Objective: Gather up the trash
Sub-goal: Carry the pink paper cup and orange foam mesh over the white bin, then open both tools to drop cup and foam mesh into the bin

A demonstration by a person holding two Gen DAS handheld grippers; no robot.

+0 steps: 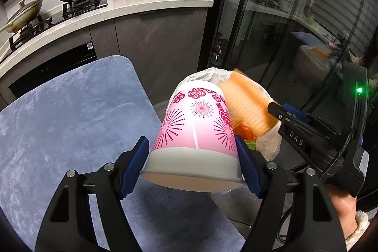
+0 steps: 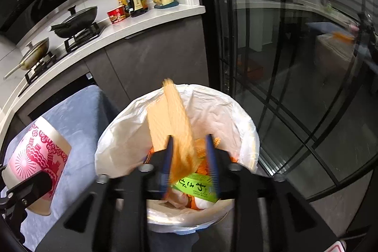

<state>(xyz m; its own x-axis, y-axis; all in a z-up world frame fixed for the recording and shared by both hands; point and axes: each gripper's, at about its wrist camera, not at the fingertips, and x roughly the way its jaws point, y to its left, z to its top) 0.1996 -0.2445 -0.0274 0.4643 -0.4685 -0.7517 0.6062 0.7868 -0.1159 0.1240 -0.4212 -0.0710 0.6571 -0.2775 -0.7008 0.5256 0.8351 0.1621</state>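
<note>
Right gripper (image 2: 190,165) jaws parted, orange wrapper (image 2: 179,124) dropping into bin (image 2: 245,134); left gripper (image 1: 192,155) clamps pink cup (image 1: 196,124) (next in, prob. swing right over bin).

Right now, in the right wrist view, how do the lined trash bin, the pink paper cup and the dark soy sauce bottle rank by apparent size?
1. Lined trash bin, largest.
2. Pink paper cup, though nearness to the camera enlarges it.
3. Soy sauce bottle, smallest, but it stands far back on the counter, so its true size is unsure.
</note>
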